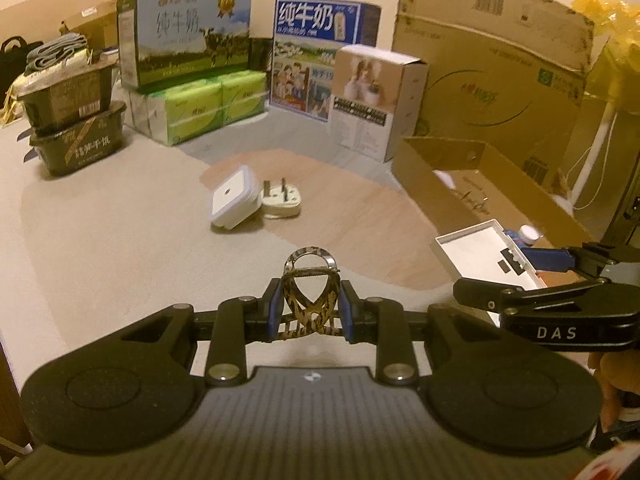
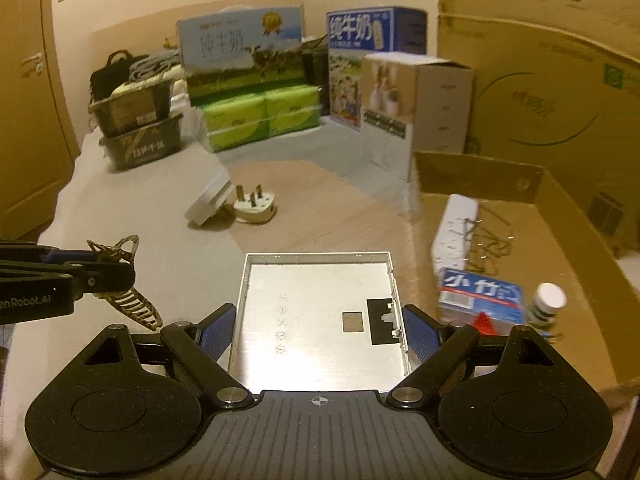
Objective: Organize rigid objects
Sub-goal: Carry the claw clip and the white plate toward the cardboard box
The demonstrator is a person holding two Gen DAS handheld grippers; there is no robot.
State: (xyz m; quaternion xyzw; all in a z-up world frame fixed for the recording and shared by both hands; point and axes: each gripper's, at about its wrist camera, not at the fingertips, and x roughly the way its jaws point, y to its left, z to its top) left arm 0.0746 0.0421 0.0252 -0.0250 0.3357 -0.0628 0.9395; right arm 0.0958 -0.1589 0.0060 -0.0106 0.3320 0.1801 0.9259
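My left gripper (image 1: pixel 310 312) is shut on a leopard-print hair claw clip (image 1: pixel 310 284), held above the table; the clip also shows in the right wrist view (image 2: pixel 120 276). My right gripper (image 2: pixel 318 330) is shut on a flat white metal tray-like cover (image 2: pixel 316 320), held near the left edge of an open cardboard box (image 2: pixel 560 208); the cover also shows in the left wrist view (image 1: pixel 480 250). A white square night light (image 1: pixel 232 200) leans against a white three-pin plug (image 1: pixel 282 200) on the table.
The cardboard box holds a white power strip (image 2: pixel 456 228), a blue packet (image 2: pixel 480 296), a small white-capped bottle (image 2: pixel 548 304) and loose staples. Milk cartons (image 1: pixel 188 36), tissue packs (image 1: pixel 200 108), stacked black food tubs (image 1: pixel 72 120) and a large carton (image 1: pixel 492 60) line the back.
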